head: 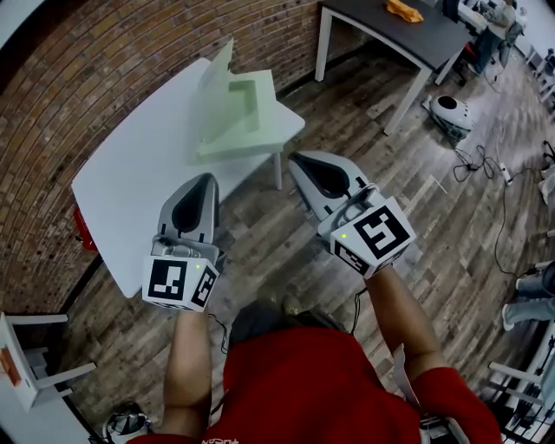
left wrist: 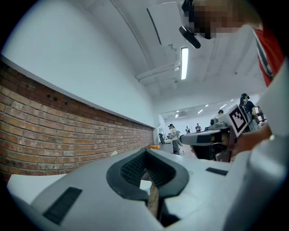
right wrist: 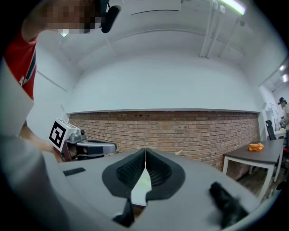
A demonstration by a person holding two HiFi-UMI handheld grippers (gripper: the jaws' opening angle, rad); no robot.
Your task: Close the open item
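Head view looks down on a white table [head: 130,186] that stands against a brick wall [head: 104,61], with a pale green box [head: 243,117] on it. The box sits at the table's corner closest to your right hand, just above the leg [head: 279,169] there. Its lid [head: 217,82] stands upright along the side of the box toward the wall, so the box is open.

You hold both grippers level over the wooden floor [head: 364,121], short of the table's near edge. Your left gripper [head: 208,178] points at that near edge, partway along it from the box's corner. Your right gripper [head: 297,159] points at the box's corner and is near it but apart from it. Neither touches the table or the box.

Left gripper view shows that gripper's jaws [left wrist: 145,153] brought together at the tips with nothing between them; only a strip of table and floor shows through the hollow behind the tips. The right gripper [left wrist: 214,137] is beside it in that view.

Right gripper view shows the same: the jaws [right wrist: 145,150] meet at the tips and hold nothing, and pale green and white show through the hollow below. The left gripper [right wrist: 88,146] is at its side.

Farther along the wall, well apart from the box, a dark table [head: 416,39] carries an orange thing [head: 404,10].
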